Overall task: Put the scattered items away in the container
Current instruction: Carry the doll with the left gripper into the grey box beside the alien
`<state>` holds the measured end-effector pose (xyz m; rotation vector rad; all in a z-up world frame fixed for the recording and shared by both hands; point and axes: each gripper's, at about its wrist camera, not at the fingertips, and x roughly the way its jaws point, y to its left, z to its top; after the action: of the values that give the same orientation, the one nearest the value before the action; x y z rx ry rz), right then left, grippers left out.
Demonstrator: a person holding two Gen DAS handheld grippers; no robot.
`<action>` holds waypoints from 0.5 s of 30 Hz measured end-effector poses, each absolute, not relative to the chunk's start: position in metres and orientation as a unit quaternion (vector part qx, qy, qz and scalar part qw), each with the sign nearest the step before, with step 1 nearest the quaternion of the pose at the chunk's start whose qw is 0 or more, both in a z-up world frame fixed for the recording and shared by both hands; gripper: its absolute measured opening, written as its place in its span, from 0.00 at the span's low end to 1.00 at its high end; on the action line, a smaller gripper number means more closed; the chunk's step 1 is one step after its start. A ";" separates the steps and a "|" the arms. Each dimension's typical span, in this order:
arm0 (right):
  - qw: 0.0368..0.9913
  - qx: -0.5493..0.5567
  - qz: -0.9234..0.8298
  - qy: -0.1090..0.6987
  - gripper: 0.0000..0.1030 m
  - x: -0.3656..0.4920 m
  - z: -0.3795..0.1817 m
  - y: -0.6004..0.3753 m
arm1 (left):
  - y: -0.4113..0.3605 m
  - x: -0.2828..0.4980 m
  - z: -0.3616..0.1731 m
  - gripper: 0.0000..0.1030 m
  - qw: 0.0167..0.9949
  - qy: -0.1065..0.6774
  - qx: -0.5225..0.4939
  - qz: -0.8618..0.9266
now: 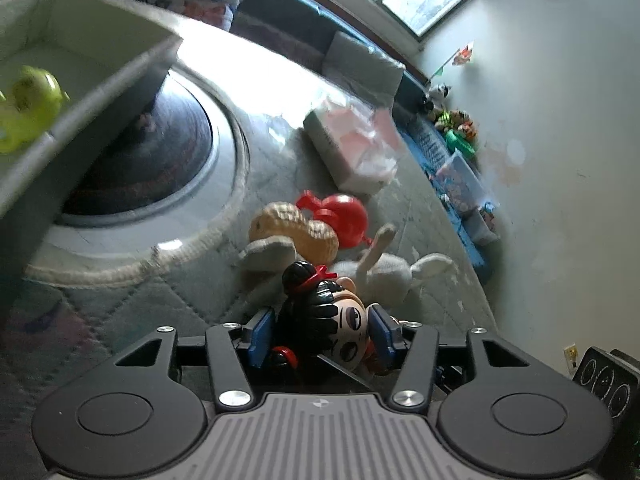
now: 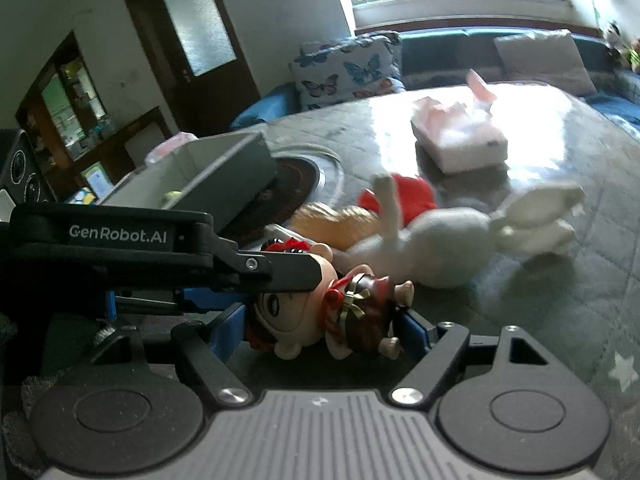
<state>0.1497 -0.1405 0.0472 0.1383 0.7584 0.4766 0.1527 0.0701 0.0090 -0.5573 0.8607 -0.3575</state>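
Observation:
A small doll (image 1: 348,320) with black hair and a red ribbon lies between both grippers on the grey quilted surface. My left gripper (image 1: 322,332) stands open, its blue pads on either side of the doll's head with thin gaps. In the right wrist view the doll (image 2: 360,300) lies crosswise in my right gripper (image 2: 322,332). One blue pad presses its head, the other its feet. A left gripper finger (image 2: 280,276) reaches over the head. The grey fabric bin (image 1: 100,80) stands at the upper left and holds a yellow-green toy (image 1: 28,108).
Just beyond the doll lie a peanut plush (image 1: 296,232), a red toy (image 1: 340,216) and a white rabbit plush (image 2: 440,248). A tissue box (image 2: 460,140) sits farther back. The bin (image 2: 224,184) rests on a dark round mat (image 1: 160,160). A sofa with cushions lines the far edge.

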 end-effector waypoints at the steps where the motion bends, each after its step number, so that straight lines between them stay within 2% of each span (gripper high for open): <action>1: 0.900 0.063 0.237 0.361 0.79 0.149 0.052 -0.137 | 0.076 0.150 0.015 0.53 0.860 0.403 -0.264 -0.166; 9: 0.896 0.037 0.318 0.308 0.79 0.163 0.091 -0.083 | 0.134 0.131 0.061 0.53 0.901 0.331 -0.257 -0.113; 15: 0.877 0.022 0.383 0.289 0.79 0.188 0.105 -0.021 | 0.191 0.125 0.074 0.53 0.912 0.303 -0.270 -0.052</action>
<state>0.1881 -0.0212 0.1053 0.0457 0.6039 0.7980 0.1255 0.1914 0.0742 -0.5561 0.6244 -0.1071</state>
